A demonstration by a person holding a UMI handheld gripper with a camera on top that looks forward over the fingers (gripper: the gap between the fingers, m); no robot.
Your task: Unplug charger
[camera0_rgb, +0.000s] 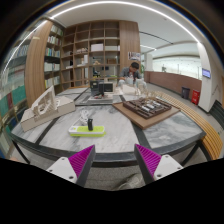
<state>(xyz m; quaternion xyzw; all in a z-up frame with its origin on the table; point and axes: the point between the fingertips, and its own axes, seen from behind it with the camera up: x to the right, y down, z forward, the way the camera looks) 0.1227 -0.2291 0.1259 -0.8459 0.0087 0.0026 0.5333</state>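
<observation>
A yellow-green power strip (86, 130) lies on the grey marble-like table (120, 135), with a dark charger (87, 123) standing plugged into its top. My gripper (113, 160) is well short of it, with the strip ahead and to the left, beyond the fingers. The two magenta pads (80, 158) stand wide apart with nothing between them. The gripper is open and empty.
White architectural models (42, 104) stand on the left of the table. A wooden board with a dark model (148, 109) lies to the right. A person (131, 72) sits at the far end. Bookshelves (85, 55) line the back wall.
</observation>
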